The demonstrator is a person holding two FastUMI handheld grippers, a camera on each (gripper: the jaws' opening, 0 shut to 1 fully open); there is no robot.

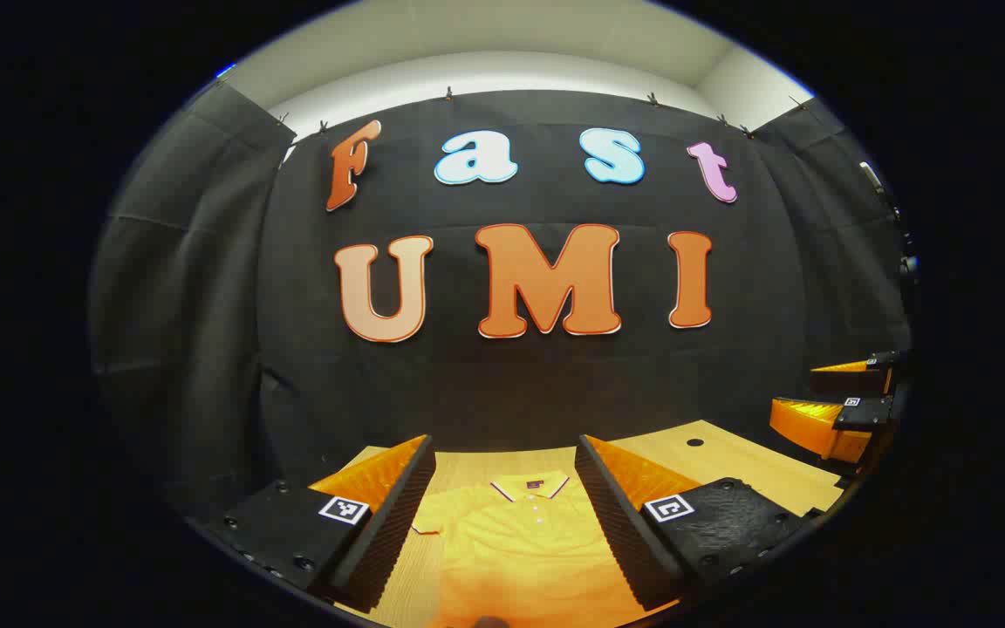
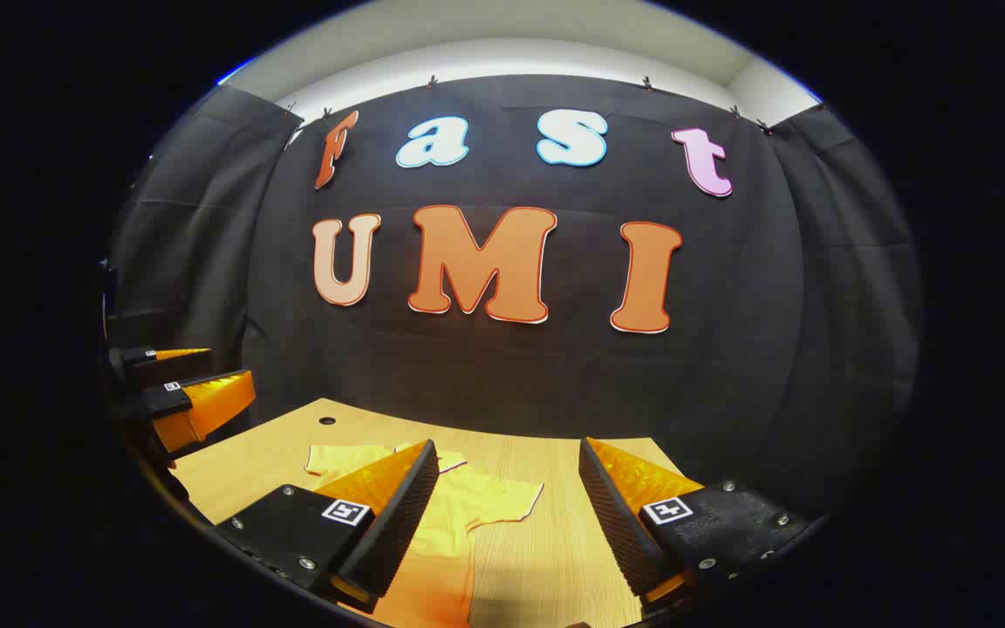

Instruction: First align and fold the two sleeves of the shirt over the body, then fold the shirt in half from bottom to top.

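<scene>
A yellow polo shirt [image 1: 516,545] lies flat on the wooden table [image 1: 734,462], collar toward the back wall, with one short sleeve spread at the left. My left gripper [image 1: 507,488] hangs open above the shirt's chest, nothing between its fingers. In the right gripper view the shirt [image 2: 459,515] lies to the left with a short sleeve [image 2: 511,501] spread toward the middle. My right gripper [image 2: 507,493] is open above that sleeve and the bare table [image 2: 555,558]. Each gripper also appears at the edge of the other's view: the right gripper [image 1: 834,410], the left gripper [image 2: 180,392].
Black cloth walls close the booth behind and on both sides. The table has a small round hole [image 1: 694,443] near its back edge, which is the hole [image 2: 326,420] in the right gripper view. Bare wood lies to the right of the shirt.
</scene>
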